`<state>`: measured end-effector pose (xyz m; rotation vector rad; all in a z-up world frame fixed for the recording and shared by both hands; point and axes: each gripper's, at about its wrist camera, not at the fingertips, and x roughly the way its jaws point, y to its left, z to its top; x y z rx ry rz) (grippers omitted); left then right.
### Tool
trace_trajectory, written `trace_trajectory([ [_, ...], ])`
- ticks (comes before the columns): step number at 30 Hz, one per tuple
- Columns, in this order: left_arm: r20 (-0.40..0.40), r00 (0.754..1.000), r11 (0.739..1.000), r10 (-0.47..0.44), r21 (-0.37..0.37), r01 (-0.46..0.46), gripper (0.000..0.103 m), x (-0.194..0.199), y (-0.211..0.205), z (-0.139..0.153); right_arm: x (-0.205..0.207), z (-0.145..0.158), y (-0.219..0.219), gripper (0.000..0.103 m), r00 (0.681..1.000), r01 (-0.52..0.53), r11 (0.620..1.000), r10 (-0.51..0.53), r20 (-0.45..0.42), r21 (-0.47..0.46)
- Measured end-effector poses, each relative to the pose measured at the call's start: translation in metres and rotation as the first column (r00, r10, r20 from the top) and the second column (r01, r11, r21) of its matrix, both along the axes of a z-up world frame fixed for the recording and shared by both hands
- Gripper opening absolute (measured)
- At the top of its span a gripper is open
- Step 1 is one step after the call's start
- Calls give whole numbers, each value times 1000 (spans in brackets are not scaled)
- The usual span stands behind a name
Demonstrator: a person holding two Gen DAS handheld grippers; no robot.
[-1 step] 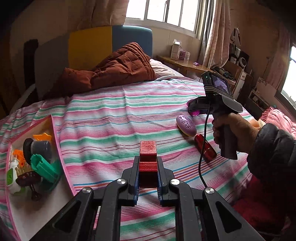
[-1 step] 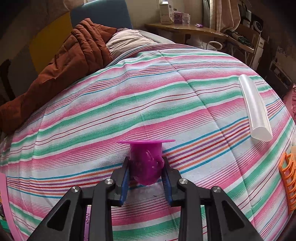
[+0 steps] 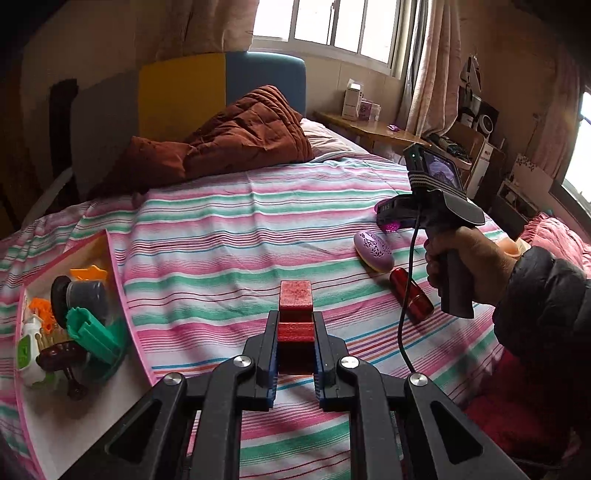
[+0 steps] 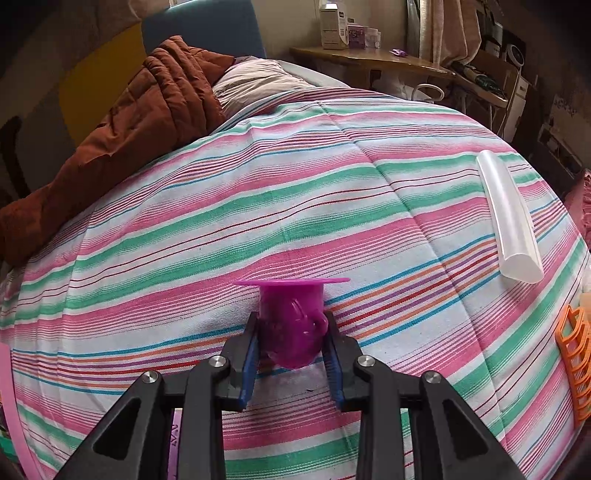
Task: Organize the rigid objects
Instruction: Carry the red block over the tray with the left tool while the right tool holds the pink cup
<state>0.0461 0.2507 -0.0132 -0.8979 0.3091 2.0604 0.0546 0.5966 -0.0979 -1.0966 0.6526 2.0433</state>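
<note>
Red block point(image 3: 295, 317) clamped tight in the left gripper point(image 3: 295, 332), held level over the striped bed point(image 3: 221, 229). Right gripper point(image 4: 291, 332) pinches a magenta cup point(image 4: 291, 325); the hand point(image 3: 469, 266) grips its handle upright.

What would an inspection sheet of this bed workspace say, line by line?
Surface: striped pink, green and white bedsheet, rumpled.
Job's things: red rectangular block in the left gripper; magenta plastic flanged cup in the right gripper; white pink-rimmed tray with small toys at the left.
Clutter: purple oval case, glossy red cylinder, translucent white tube, orange plastic rack.
Grippers: both shut on their items.
Cables: black cord hanging from the right gripper's handle.
Surroundings: brown quilted blanket, wooden side table, curtained window.
</note>
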Motion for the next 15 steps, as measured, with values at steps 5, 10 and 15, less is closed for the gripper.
trace_trajectory([
  [5,-13,999,999,45,2,-45,15,-5,-19,8,-1,-1,-1,31,1000,-4,1000,4,5,7],
  [10,4,996,996,92,6,-92,15,-13,-38,8,-3,-1,-4,31,1000,-17,1000,16,19,25],
  [15,34,991,991,129,19,-129,15,-19,-64,10,-4,0,-8,31,999,-31,998,29,35,48],
])
